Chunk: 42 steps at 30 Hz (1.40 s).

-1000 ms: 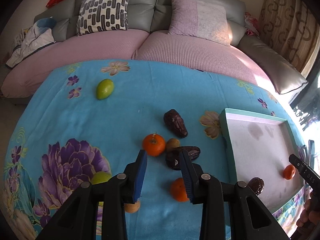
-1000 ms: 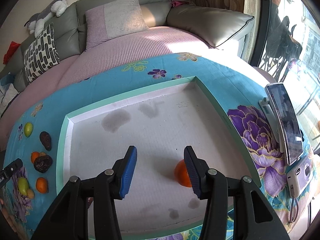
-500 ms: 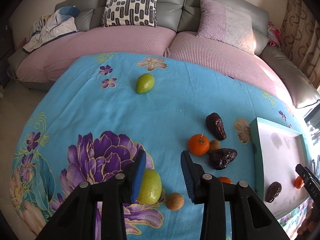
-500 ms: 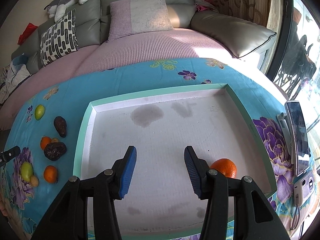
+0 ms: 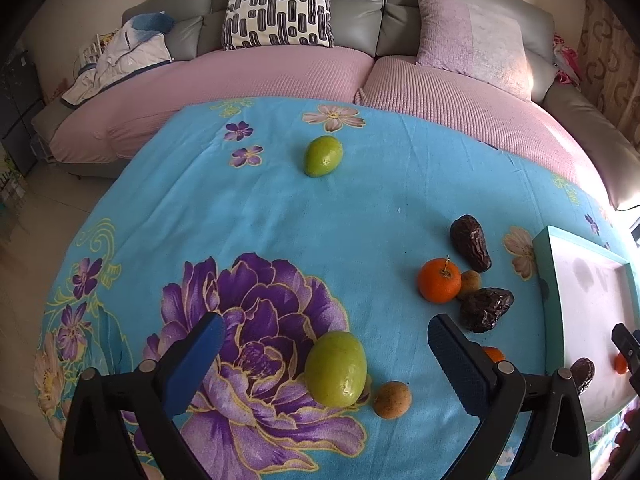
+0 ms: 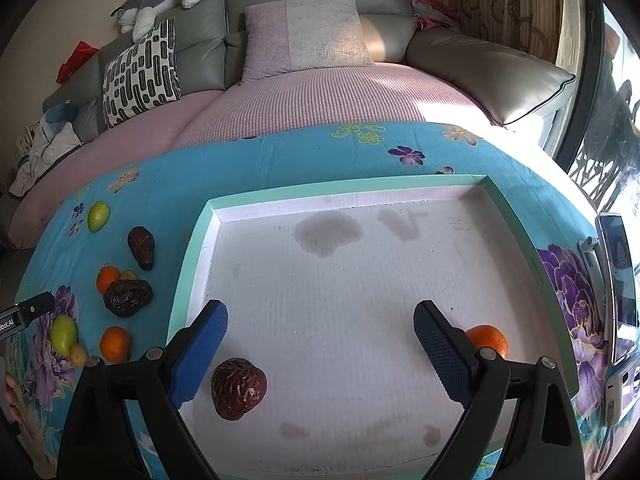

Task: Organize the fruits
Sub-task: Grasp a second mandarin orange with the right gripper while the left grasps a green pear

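The right gripper [image 6: 320,332] hangs wide apart over a white tray [image 6: 400,188] with a green rim. In the tray, a wrinkled brown date [image 6: 238,388] sits lower left and an orange [image 6: 489,339] lower right (partly hidden). More fruit lies at far left.

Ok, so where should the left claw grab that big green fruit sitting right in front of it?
Across its rounded middle, coming straight down from above. The green fruit sits between the open left claw fingers already. A small brown fruit lies close at its right, so keep the right finger above it.
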Available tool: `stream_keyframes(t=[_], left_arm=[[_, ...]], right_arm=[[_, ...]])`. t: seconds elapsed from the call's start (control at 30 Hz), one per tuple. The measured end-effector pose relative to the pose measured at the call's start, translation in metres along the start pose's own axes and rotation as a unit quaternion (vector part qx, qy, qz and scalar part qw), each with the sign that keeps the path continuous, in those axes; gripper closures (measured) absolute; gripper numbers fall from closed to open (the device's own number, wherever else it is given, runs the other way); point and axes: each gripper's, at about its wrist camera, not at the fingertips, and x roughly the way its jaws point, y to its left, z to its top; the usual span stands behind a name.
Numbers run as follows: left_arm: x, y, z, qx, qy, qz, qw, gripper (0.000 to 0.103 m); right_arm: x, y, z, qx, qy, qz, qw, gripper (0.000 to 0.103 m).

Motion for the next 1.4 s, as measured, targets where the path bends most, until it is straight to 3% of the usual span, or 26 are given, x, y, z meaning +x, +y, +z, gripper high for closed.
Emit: stream_keyframes(t=[0.17,0.4,0.57,0.77,1.03,1.2,1.3,1.4], left_arm=[[-0.005,0.006,0.002,0.007,-0.019,0.009,0.9998,0.000],[-0.008,0.021,0.005,-0.008,-0.026,0.006,0.9996,0.000],[-0.012,0.028,0.009,-0.015,-0.037,-0.008,0.9992,0.000],[-0.017,0.037,0.010,-0.037,-0.036,-0.049,0.9975,0.000],[0.003,0.039,-0.001,-0.048,0.016,-0.061,0.9968,0.002],[0.017,0.038,-0.008,-0.063,0.050,-0.087,0.9929,0.012],[0.025,0.035,-0.011,-0.064,0.068,-0.095,0.9910,0.014],[0.030,0.031,-0.014,-0.064,0.083,-0.105,0.9889,0.023]], right_arm=[[0.001,0.010,0.000,-0.017,-0.017,-0.012,1.000,0.008],[0.006,0.024,0.001,-0.013,-0.011,0.024,1.000,0.008],[0.004,0.041,0.003,-0.002,-0.015,0.070,0.997,0.008],[-0.002,0.082,0.002,-0.049,-0.031,0.104,0.993,0.008],[0.009,0.127,-0.014,-0.109,0.007,0.124,0.986,0.012],[0.017,0.147,-0.026,-0.140,0.031,0.137,0.980,0.031],[0.024,0.157,-0.034,-0.155,0.048,0.140,0.977,0.035],[0.031,0.166,-0.041,-0.169,0.061,0.140,0.974,0.039]])
